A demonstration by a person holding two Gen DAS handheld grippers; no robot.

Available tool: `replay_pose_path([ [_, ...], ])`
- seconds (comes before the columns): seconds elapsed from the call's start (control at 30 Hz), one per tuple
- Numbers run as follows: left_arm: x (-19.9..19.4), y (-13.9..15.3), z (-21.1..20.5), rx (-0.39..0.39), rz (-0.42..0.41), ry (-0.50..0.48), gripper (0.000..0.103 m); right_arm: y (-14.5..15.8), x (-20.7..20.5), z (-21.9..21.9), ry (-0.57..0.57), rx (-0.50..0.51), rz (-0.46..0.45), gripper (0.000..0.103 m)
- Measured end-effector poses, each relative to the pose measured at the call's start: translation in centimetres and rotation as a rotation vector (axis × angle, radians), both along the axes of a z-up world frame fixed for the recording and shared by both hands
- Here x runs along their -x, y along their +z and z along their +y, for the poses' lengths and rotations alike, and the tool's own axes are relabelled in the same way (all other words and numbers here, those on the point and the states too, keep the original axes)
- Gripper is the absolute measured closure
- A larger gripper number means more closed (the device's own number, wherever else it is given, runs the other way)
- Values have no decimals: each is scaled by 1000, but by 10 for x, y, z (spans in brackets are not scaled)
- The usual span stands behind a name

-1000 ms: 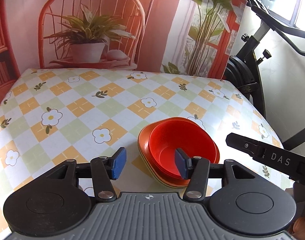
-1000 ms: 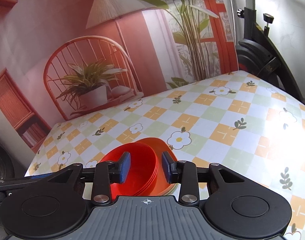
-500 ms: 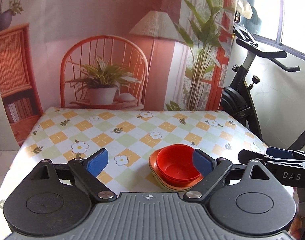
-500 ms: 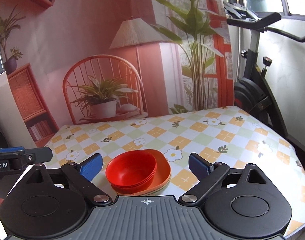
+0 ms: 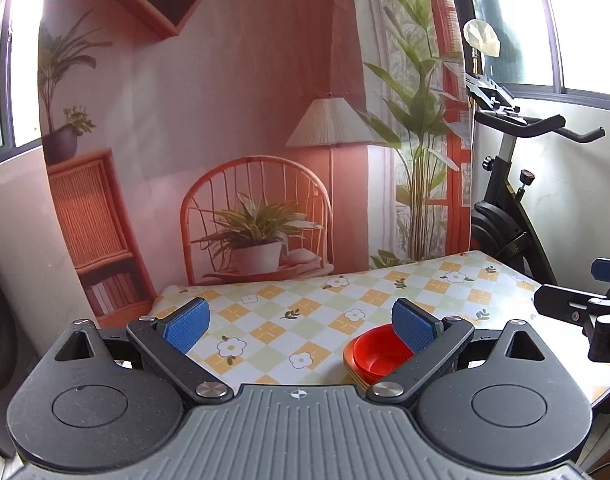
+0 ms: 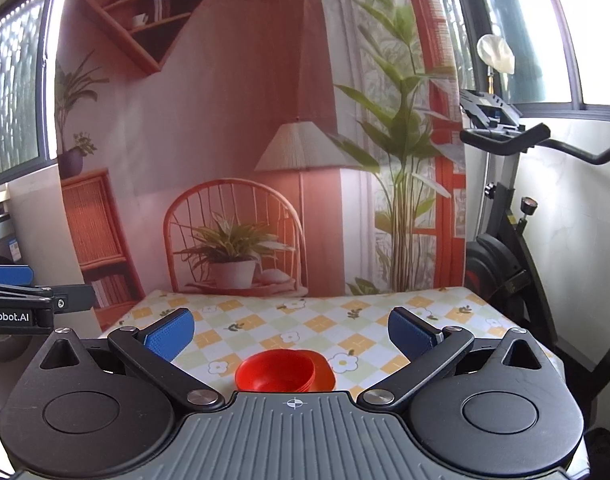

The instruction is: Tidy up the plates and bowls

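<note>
2 grippers (image 5: 301, 326) (image 6: 291, 332) spread empty; red bowls (image 6: 275, 372) nested on, seemingly, orange plates (image 6: 325, 374).

Red bowls (image 6: 275, 372) glossy plastic; tablecloth (image 5: 305, 312) smooth, printed; pads (image 5: 187, 322) textured blue.

Domestic room arranged as a recording set. A printed backdrop (image 6: 233, 128) of chair, lamp and plants hangs behind a table (image 6: 369, 320) under a flowered checked cloth. An exercise bike (image 6: 501, 240) stands against the right wall, with daylight windows (image 6: 545, 32) above.
</note>
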State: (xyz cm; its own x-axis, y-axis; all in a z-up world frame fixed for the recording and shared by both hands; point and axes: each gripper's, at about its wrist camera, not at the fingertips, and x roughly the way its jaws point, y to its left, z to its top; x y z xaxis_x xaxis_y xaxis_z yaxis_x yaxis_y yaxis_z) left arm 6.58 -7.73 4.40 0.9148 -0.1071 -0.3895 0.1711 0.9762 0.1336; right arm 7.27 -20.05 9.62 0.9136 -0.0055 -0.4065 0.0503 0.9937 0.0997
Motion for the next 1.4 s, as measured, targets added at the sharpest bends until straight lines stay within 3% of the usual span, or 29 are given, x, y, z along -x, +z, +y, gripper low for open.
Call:
replay_pose_path([
  [0.57,34,23,22,89,-55,32,4,26,17,22,36,21,-12,0],
  [1.4,41,23,20,115,-45,41,4,32,20,26,37,13,-10,0],
])
